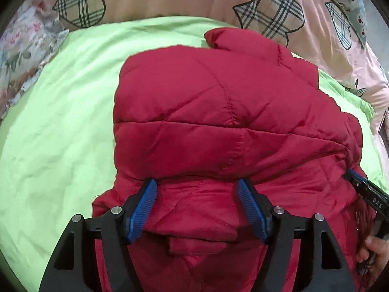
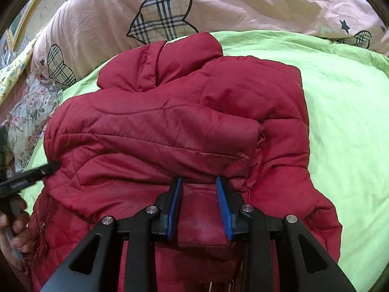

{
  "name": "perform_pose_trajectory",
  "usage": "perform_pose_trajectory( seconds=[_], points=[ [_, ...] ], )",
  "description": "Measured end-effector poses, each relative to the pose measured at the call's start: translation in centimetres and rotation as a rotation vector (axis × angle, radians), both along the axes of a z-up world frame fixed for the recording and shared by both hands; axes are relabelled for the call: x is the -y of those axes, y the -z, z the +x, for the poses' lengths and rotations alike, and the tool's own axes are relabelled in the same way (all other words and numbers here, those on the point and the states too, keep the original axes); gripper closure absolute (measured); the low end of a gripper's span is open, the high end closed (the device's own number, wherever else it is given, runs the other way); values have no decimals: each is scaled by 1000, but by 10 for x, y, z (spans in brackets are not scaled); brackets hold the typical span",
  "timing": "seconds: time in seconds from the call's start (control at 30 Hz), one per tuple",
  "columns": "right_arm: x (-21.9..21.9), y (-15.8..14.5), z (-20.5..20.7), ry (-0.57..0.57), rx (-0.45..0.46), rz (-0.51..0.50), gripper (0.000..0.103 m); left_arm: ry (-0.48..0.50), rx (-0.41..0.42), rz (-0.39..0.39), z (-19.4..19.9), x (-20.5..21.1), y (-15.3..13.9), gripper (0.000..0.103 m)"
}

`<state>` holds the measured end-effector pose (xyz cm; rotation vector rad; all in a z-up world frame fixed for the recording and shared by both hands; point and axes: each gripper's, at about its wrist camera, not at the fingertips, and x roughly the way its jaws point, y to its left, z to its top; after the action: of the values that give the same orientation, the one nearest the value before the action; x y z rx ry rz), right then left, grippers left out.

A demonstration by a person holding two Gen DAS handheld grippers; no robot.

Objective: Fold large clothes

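1. We see the red quilted jacket (image 1: 218,121) lying on the green sheet (image 1: 60,121) of the bed, folded into a thick bundle, collar (image 1: 226,40) towards the far edge.
2. Beyond the far edge of the sheet lies a pink duvet (image 2: 231,7) printed with plaid hearts; a floral cloth (image 1: 22,56) lies at the far left corner.
3. We hold the left gripper (image 1: 197,209) over the near part of the jacket. Its blue fingers (image 1: 143,211) stand wide apart, with red fabric between them but nothing clamped.
4. We hold the right gripper (image 2: 200,209) over the near part of the jacket as well. Its fingers (image 2: 225,209) are parted with a moderate gap and clamp nothing.
5. In the right wrist view, the left gripper's tip touches the jacket's left side; we cannot tell more from that view.
6. In the left wrist view, the right gripper (image 1: 364,189) meets the jacket's right side.
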<state>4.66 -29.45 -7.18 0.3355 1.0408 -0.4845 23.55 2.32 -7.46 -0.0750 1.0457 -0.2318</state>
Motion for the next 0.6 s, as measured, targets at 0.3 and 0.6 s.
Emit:
perform_pose_trajectory(
  seconds=[0.3,0.6],
  points=[
    [-1,-1,1,0,0,3,72,-12,-14,1,9,6,9,28],
    [2,-29,-8,49,33,79,65,-22,-36,30,2,3,-11,23]
  ],
)
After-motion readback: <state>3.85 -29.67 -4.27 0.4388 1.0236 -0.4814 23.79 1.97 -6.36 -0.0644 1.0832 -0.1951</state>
